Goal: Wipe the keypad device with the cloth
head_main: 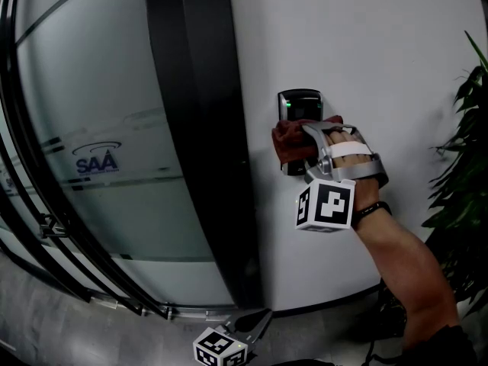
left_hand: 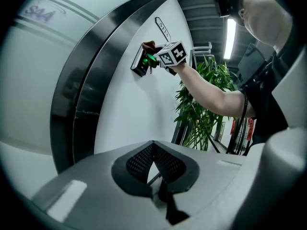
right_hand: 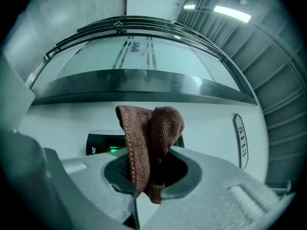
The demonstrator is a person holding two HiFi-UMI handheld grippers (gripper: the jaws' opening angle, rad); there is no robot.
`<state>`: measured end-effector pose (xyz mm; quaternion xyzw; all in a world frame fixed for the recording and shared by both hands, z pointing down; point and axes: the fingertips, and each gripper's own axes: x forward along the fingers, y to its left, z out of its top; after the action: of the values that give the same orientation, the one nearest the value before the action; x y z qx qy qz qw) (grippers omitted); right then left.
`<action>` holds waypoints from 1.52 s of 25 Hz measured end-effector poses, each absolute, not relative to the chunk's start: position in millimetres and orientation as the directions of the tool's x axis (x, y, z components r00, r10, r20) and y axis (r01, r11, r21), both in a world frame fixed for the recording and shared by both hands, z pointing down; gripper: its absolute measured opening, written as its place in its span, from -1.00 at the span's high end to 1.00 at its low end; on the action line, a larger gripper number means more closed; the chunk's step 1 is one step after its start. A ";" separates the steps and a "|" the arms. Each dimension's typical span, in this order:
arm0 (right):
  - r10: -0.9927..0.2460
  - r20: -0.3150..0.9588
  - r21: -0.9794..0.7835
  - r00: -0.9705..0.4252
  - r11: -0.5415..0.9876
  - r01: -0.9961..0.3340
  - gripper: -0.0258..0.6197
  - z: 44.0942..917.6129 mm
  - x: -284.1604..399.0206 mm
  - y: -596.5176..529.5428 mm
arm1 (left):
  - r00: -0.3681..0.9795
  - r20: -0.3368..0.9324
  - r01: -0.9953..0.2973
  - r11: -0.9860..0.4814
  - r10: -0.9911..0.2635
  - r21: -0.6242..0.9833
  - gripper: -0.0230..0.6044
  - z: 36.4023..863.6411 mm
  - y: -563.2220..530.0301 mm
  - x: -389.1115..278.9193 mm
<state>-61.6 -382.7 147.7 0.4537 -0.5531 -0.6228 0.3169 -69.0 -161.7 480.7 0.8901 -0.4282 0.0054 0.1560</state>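
Nubby, matt brown cloth (right_hand: pixel 149 138) bunches in the right gripper (right_hand: pixel 144 190); just beyond, glossy black plastic keypad device (right_hand: pixel 100 143) on smooth matt wall (right_hand: pixel 206 123).

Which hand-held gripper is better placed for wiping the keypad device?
Right: the right hand-held gripper holds the brown knitted cloth at the black keypad device. The left hand-held gripper is empty, far below.

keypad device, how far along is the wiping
Done: the cloth is clamped in the right gripper and held at the keypad device. In hand: the cloth presses on its lower part. Remaining: the top with the green light is uncovered; how much is wiped cannot be told. The left gripper hangs low, shut, empty.
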 end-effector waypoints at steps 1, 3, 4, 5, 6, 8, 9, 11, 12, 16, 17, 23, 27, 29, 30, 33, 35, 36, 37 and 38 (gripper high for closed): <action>-0.898 -0.210 0.977 -0.387 -0.183 -0.107 0.75 149.8 -61.4 -382.8 | 0.634 0.144 -0.764 -0.585 -0.760 0.273 0.87 480.5 -161.3 -68.7; -0.900 -0.202 0.979 -0.387 -0.174 -0.106 0.75 153.9 -60.9 -382.8 | 0.635 0.144 -0.763 -0.586 -0.759 0.273 0.87 480.1 -160.6 -68.0; -0.901 -0.198 0.980 -0.387 -0.169 -0.106 0.75 156.3 -60.6 -382.8 | 0.635 0.144 -0.763 -0.586 -0.759 0.273 0.87 480.0 -160.3 -67.8; -0.902 -0.193 0.981 -0.387 -0.165 -0.106 0.75 159.0 -60.3 -382.9 | 0.635 0.145 -0.763 -0.586 -0.759 0.272 0.87 480.1 -160.2 -67.8; -0.903 -0.188 0.982 -0.387 -0.160 -0.105 0.75 162.2 -60.0 -383.1 | 0.635 0.145 -0.763 -0.586 -0.759 0.271 0.87 480.4 -160.1 -67.7; -0.905 -0.178 0.983 -0.386 -0.150 -0.102 0.75 168.9 -59.5 -383.3 | 0.636 0.146 -0.762 -0.588 -0.758 0.270 0.87 480.9 -159.7 -67.2; -0.906 -0.174 0.984 -0.386 -0.146 -0.101 0.75 171.7 -59.6 -383.3 | 0.637 0.146 -0.762 -0.589 -0.757 0.270 0.87 480.9 -159.4 -67.0; -0.907 -0.167 0.985 -0.386 -0.139 -0.100 0.75 176.3 -60.2 -383.3 | 0.638 0.145 -0.761 -0.590 -0.756 0.270 0.87 480.5 -159.1 -66.9; -0.908 -0.164 0.986 -0.387 -0.136 -0.099 0.75 178.2 -60.4 -383.4 | 0.639 0.145 -0.760 -0.591 -0.756 0.271 0.87 480.3 -159.0 -66.8; -0.909 -0.158 0.987 -0.386 -0.128 -0.102 0.75 185.0 -59.3 -383.5 | 0.639 0.145 -0.760 -0.591 -0.755 0.272 0.87 480.8 -158.6 -66.4; -0.909 -0.157 0.987 -0.385 -0.127 -0.103 0.75 186.1 -58.9 -383.5 | 0.640 0.145 -0.759 -0.592 -0.755 0.271 0.87 480.8 -158.7 -66.5; -0.911 -0.148 0.988 -0.384 -0.119 -0.100 0.75 193.6 -58.1 -382.5 | 0.642 0.144 -0.757 -0.593 -0.753 0.274 0.87 481.3 -158.5 -66.4; -0.916 -0.119 0.992 -0.382 -0.093 -0.086 0.75 206.2 -57.8 -385.8 | 0.641 0.144 -0.758 -0.592 -0.754 0.273 0.87 481.4 -158.5 -66.7; -0.917 -0.111 0.993 -0.382 -0.085 -0.084 0.75 211.5 -57.9 -386.8 | 0.641 0.144 -0.758 -0.592 -0.754 0.273 0.87 481.6 -158.3 -66.7; -0.918 -0.109 0.993 -0.382 -0.082 -0.085 0.75 213.3 -58.0 -386.8 | 0.641 0.145 -0.758 -0.592 -0.754 0.274 0.87 481.8 -158.1 -66.8; -0.918 -0.099 0.994 -0.384 -0.072 -0.084 0.75 216.9 -58.0 -386.5 | 0.640 0.148 -0.759 -0.591 -0.754 0.274 0.87 482.2 -157.7 -66.7; -0.918 -0.094 0.994 -0.386 -0.068 -0.081 0.75 219.4 -57.5 -386.3 | 0.640 0.149 -0.759 -0.591 -0.753 0.273 0.87 482.6 -157.5 -66.4; -0.918 -0.094 0.995 -0.386 -0.068 -0.080 0.75 220.4 -57.1 -386.3 | 0.641 0.151 -0.759 -0.591 -0.753 0.274 0.87 482.8 -157.3 -66.0; -0.918 -0.093 0.995 -0.386 -0.068 -0.080 0.75 221.3 -56.7 -386.2 | 0.641 0.152 -0.758 -0.591 -0.752 0.275 0.87 482.9 -157.2 -65.6; -0.918 -0.093 0.995 -0.386 -0.067 -0.080 0.75 222.1 -56.4 -386.0 | 0.642 0.153 -0.758 -0.591 -0.751 0.276 0.87 482.9 -157.2 -65.2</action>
<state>-56.4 -386.0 222.1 0.4267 -0.5843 -0.5930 0.3533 -65.2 -157.2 482.9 0.8919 -0.4230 0.0101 0.1593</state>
